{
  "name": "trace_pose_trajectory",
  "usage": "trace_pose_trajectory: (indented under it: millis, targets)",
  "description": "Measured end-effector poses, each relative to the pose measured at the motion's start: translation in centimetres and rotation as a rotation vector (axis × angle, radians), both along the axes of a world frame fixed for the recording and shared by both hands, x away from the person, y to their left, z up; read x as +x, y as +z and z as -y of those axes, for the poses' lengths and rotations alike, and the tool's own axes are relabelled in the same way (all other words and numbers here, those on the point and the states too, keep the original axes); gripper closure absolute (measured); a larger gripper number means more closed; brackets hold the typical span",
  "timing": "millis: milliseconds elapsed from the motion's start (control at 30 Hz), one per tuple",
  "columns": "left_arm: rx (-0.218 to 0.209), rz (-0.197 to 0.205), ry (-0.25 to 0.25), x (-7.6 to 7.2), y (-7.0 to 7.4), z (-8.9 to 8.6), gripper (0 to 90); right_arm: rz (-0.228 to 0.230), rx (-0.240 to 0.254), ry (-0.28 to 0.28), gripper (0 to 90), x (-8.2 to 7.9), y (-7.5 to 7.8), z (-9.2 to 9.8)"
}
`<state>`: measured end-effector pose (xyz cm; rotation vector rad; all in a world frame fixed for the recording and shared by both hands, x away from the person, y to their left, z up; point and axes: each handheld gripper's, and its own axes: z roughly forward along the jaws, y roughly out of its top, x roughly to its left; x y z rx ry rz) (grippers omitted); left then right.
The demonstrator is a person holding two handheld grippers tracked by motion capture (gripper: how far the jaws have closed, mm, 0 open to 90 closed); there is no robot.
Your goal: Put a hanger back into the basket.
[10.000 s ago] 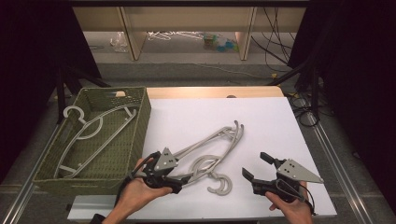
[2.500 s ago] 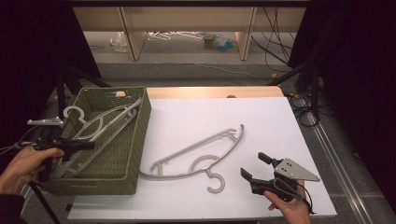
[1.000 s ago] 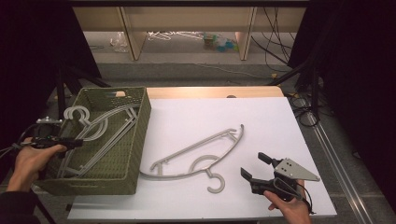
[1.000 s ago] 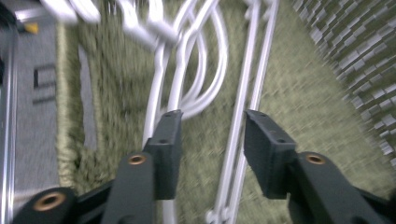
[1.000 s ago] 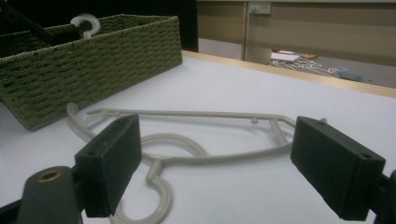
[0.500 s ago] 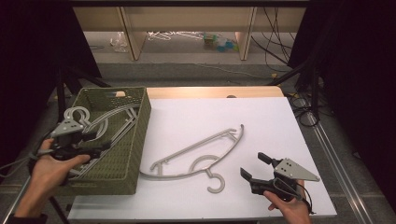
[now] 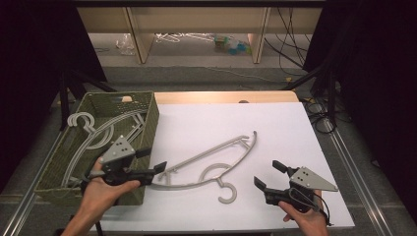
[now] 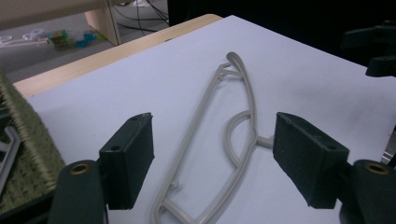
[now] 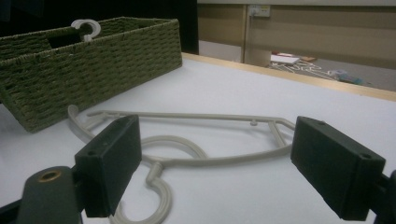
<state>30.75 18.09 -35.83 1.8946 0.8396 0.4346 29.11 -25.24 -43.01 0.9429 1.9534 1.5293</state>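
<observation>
A grey plastic hanger (image 7: pixel 206 155) lies flat on the white table (image 7: pixel 236 113), its hook toward the near edge. My left gripper (image 7: pixel 153 160) hovers open over the near right corner of the green woven basket (image 7: pixel 150 125), its jaws pointing at the hanger's left end. In the left gripper view the hanger (image 8: pixel 201 109) runs away between the wide-apart jaws of the gripper (image 8: pixel 212 135). My right gripper (image 7: pixel 268 173) rests open near the front right, just right of the hook. Its own view frames the hanger (image 9: pixel 187 114) between the open jaws of the gripper (image 9: pixel 215 140).
Several grey hangers (image 7: pixel 88 125) lie inside the basket, one hook (image 9: pixel 86 28) poking above its rim. The basket (image 9: pixel 93 60) stands at the table's left edge. A wooden strip (image 7: pixel 221 97) borders the far edge. Shelves and cables stand beyond.
The left gripper has swung right from the basket's left side to its near right corner, empty. One of the two hangers on the table ten seconds ago is gone from it. The right gripper stayed still.
</observation>
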Motion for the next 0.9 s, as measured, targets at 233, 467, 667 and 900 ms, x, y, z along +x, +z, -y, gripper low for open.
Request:
trace_pose_trajectory:
  millis: [233,467,667,900]
  targets:
    - [-0.050,0.009,-0.004,-0.6,-1.8,1.6,27.6,-0.002,0.001,0.000,17.2,0.0,0.0,0.0]
    - [-0.076,-0.022,-0.003,-0.8,-4.3,2.0,26.7,-0.031,0.011,0.006,17.2,-0.2,0.1,0.0]
    - [-0.069,-0.019,-0.009,-1.2,-5.4,2.6,22.8,-0.018,0.021,0.015,17.0,0.0,0.0,-0.1]
    - [-0.053,-0.041,-0.029,-1.8,-8.2,4.5,17.1,-0.023,0.008,0.019,16.0,-0.2,0.1,-0.1]
